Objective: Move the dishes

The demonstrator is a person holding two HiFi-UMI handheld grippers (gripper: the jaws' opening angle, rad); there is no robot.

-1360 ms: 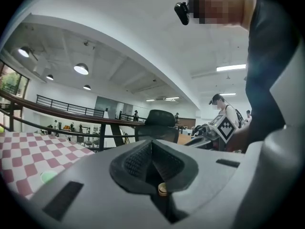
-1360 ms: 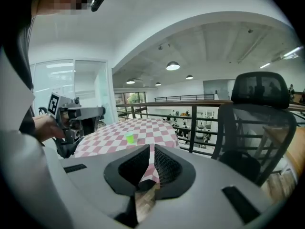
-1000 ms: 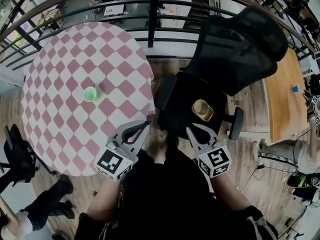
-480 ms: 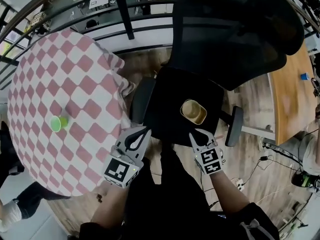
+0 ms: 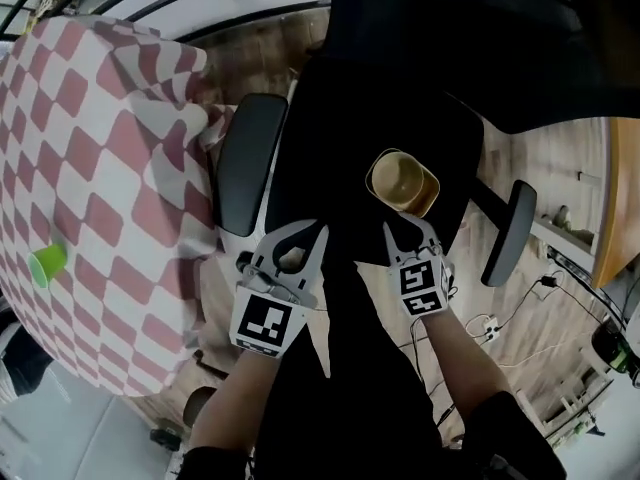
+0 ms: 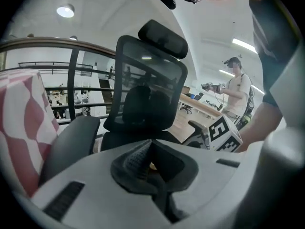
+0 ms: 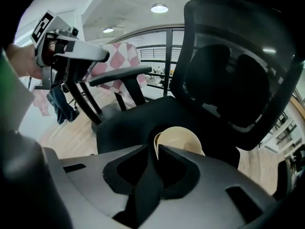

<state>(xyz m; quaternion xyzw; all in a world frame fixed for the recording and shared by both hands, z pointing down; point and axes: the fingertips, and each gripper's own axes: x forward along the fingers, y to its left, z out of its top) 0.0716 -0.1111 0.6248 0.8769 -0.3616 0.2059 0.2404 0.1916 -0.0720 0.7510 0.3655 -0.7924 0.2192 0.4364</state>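
Grey plastic, the left gripper sits nearest with its jaws closed together on nothing, over the front edge of a black chair seat. At its three o'clock the right gripper has jaws a little apart, just been opening; nothing is clamped, and the near rim of the tan bowl lines up with the gap right at the tips. The bowl rests on the seat at that gripper's twelve o'clock. Armrests flank it: one at ten o'clock, one at three. Past the ten o'clock armrest hangs a pink-checked tablecloth bearing a green cup at nine o'clock. The mesh backrest looms at twelve.
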